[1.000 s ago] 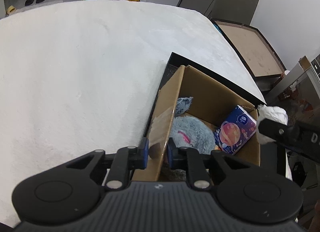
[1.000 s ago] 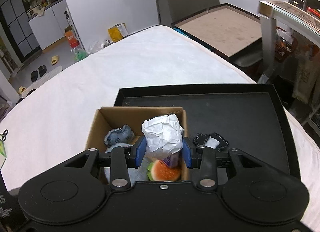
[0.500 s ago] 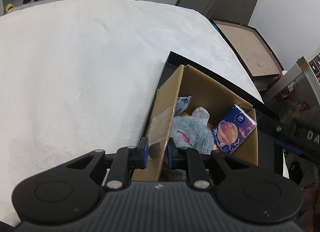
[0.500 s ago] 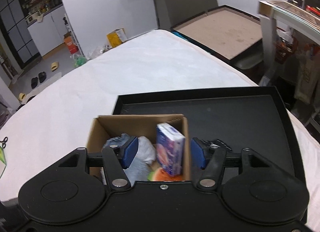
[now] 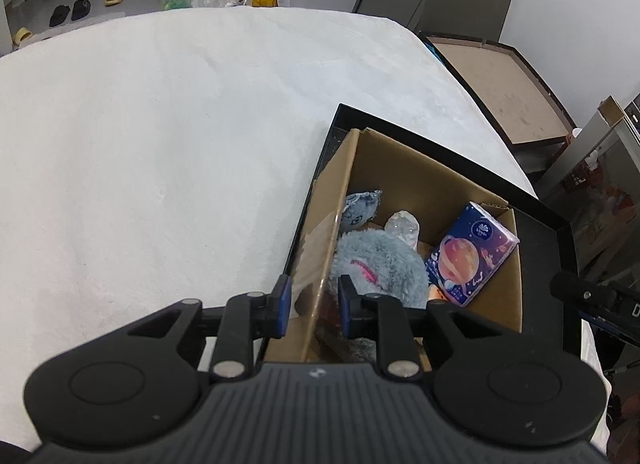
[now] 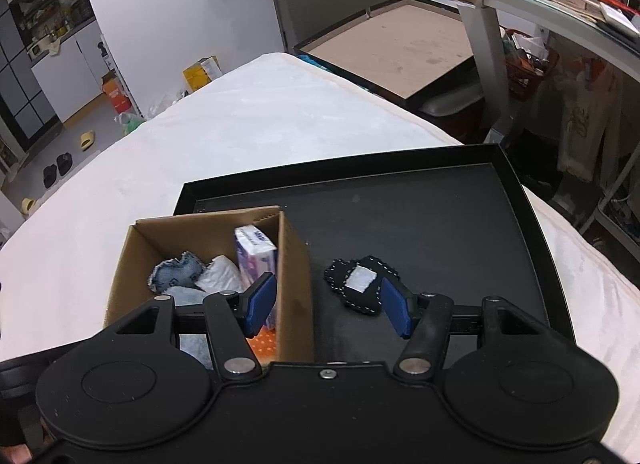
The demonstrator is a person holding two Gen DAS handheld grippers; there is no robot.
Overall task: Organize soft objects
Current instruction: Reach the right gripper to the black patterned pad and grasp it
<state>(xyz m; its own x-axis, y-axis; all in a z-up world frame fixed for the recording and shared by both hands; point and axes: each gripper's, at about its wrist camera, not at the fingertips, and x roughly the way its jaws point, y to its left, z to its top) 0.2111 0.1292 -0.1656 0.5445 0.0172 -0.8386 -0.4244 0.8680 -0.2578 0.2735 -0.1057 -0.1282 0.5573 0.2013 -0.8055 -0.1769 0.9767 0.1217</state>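
Left gripper: my jaws opening, box wall between them.
Right gripper: my jaws opening, empty; black patch just ahead.

Right claw opening; white wad dropped into box.

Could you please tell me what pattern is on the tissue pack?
Dark blue tissue pack with an orange planet, clearest in the left wrist view.

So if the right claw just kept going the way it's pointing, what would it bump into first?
Probably the black patch lying on the black tray, just right of the cardboard box. The right claw is opening with nothing between its fingers; depth is hard to judge.
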